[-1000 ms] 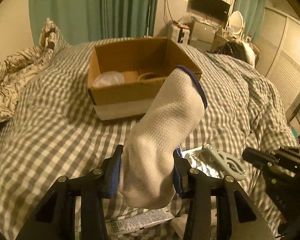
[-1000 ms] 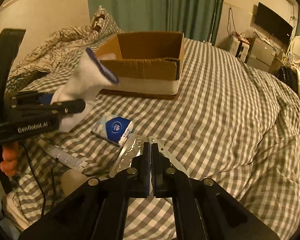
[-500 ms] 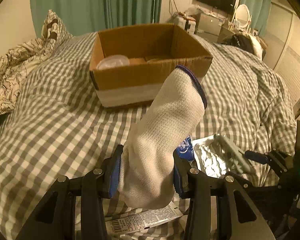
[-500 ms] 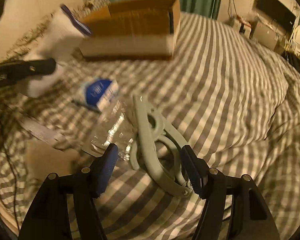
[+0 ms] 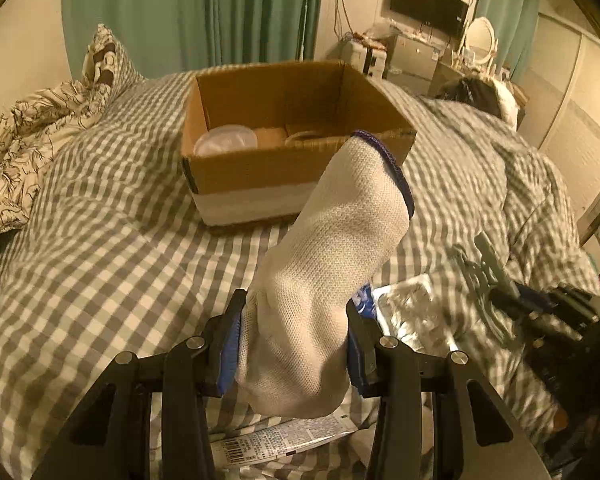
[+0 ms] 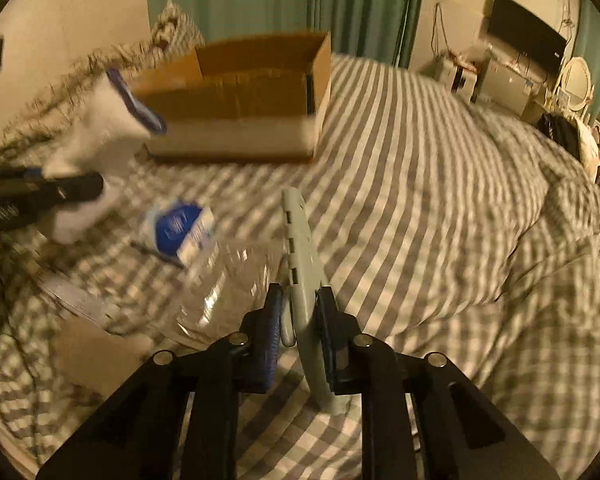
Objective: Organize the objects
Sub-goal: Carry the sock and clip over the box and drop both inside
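Observation:
My left gripper [image 5: 294, 336] is shut on a white sock with a blue cuff [image 5: 332, 264], held above the checked bed in front of an open cardboard box [image 5: 292, 148]. The sock [image 6: 100, 140] and box [image 6: 240, 100] also show in the right wrist view. My right gripper [image 6: 298, 316] is shut on a grey-green plastic clip hanger [image 6: 300, 248], lifted off the bed. The hanger shows blurred at the right of the left wrist view [image 5: 486, 268].
The box holds a clear round lid [image 5: 226, 144] and a roll. On the checked duvet [image 6: 420, 200] lie a blue-and-white packet [image 6: 180, 232], a clear plastic wrapper [image 6: 228, 292] and a flat tube [image 5: 284, 440]. A floral blanket [image 5: 24, 132] lies at the left.
My right gripper opened, went around the grey-green hanger, shut on it and lifted it. My left gripper kept the sock and moved a little closer to the box.

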### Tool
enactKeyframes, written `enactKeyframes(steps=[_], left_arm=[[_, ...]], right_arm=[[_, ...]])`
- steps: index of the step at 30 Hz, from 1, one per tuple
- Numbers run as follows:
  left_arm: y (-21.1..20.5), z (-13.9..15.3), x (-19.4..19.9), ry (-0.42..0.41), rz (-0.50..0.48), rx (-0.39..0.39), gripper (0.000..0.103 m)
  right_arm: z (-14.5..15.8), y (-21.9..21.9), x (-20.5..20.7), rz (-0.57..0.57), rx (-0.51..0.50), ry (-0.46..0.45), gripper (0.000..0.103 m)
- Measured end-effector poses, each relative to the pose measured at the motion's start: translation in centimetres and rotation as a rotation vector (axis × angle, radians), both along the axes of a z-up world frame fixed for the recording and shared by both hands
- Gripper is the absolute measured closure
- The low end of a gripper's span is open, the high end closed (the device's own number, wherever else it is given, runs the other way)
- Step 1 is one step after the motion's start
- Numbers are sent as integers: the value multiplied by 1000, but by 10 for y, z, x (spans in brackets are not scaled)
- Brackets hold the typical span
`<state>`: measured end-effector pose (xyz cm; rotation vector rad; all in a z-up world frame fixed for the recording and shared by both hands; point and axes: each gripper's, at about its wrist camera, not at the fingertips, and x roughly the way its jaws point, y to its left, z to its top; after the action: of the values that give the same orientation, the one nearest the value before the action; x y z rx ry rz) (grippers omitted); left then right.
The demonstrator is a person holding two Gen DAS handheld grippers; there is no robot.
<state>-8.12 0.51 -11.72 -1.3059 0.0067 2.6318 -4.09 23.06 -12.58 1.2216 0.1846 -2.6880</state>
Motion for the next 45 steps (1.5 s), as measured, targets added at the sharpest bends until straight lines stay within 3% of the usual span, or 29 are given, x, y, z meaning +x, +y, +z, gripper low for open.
enactKeyframes(steps=[8, 12, 16, 20, 26, 32, 36, 38, 40, 45], left_arm=[[-15, 74, -20, 153, 35, 65, 59], [-18, 109, -51, 219, 44, 59, 59], [-17, 119, -89, 224, 20, 56, 59], [-19, 109, -132, 205, 30, 48, 59], [-19, 59, -184, 127, 25, 28, 59], [-16, 28, -205, 76, -7, 4, 58], [-18, 29, -207, 80, 1, 21, 45], [-19, 31, -203, 86, 5, 15, 32], [-21, 36, -197, 87, 19, 27, 14], [-25, 62, -171, 100, 58, 46, 11]], right_arm=[[93, -17, -20, 73, 30, 200, 90], [138, -33, -56, 108, -27, 275, 90], [166, -54, -100, 152, -97, 306, 90], [165, -75, -149, 169, -121, 283, 90], [120, -84, -212, 136, -140, 222, 90], [71, -79, -249, 114, -121, 162, 90], [68, -70, -257, 71, -176, 149, 90], [72, -65, -252, 58, -187, 162, 79], [83, -60, -239, 46, -184, 188, 54], [123, -47, -198, 26, -163, 237, 44]])
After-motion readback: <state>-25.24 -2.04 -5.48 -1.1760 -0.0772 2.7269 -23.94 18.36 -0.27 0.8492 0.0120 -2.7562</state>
